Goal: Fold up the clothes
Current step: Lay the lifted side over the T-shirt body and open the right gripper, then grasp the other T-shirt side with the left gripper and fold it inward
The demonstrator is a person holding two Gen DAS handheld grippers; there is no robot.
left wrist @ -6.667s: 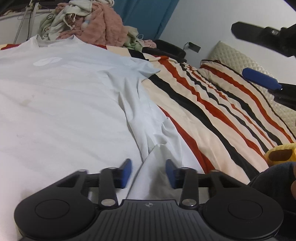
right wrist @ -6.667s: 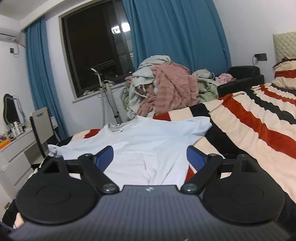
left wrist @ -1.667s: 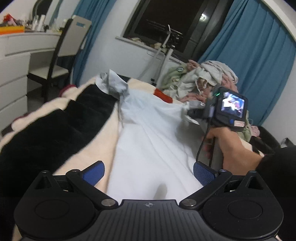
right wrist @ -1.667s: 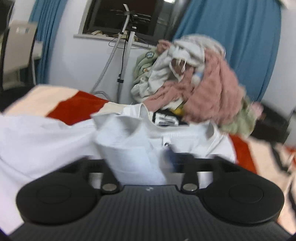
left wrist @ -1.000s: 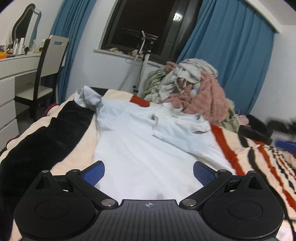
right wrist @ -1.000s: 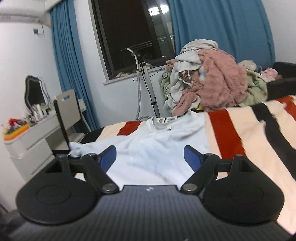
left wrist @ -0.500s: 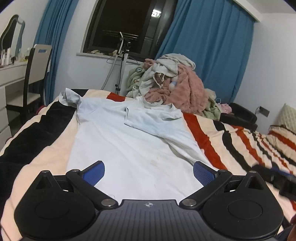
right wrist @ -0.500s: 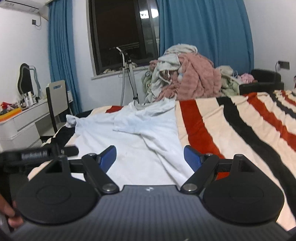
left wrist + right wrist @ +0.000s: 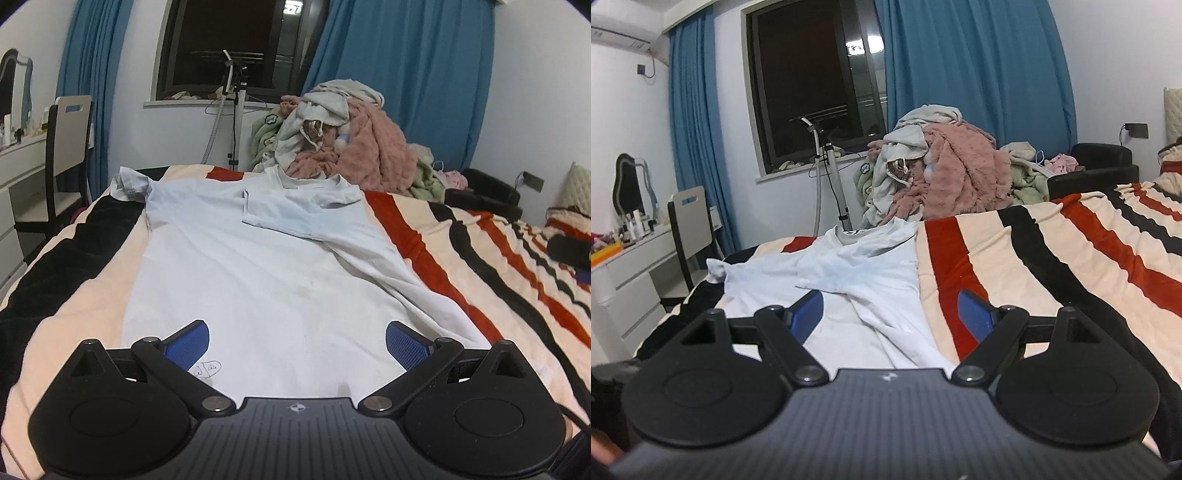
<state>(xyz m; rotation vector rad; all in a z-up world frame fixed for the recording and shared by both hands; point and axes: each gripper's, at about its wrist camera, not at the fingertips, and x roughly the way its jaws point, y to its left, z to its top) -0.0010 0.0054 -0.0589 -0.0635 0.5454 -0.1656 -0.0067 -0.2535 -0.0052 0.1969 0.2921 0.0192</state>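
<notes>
**White T-shirt lies on the striped bed, both grippers spread and empty**

The white T-shirt lies flat on the striped blanket of the bed, collar toward the far end. Its right side is turned inward, the sleeve lying on the chest; the other sleeve is bunched at the far left edge of the bed. The near hem is cut off from sight behind the body of the left gripper, so how it lies there cannot be told. A small drawn mark shows on the cloth just beside the left blue pad.

The left gripper hovers over the lower part of the shirt with its fingers spread wide and nothing between them. The right gripper sits over the shirt's right edge, where cloth meets blanket; its fingers are also wide apart and hold nothing. Whether either pad touches the fabric is hard to make out.

Beyond the bed a heap of clothes is piled under blue curtains. In the left wrist view a dark blurred shape at the right edge is too indistinct to identify.
</notes>
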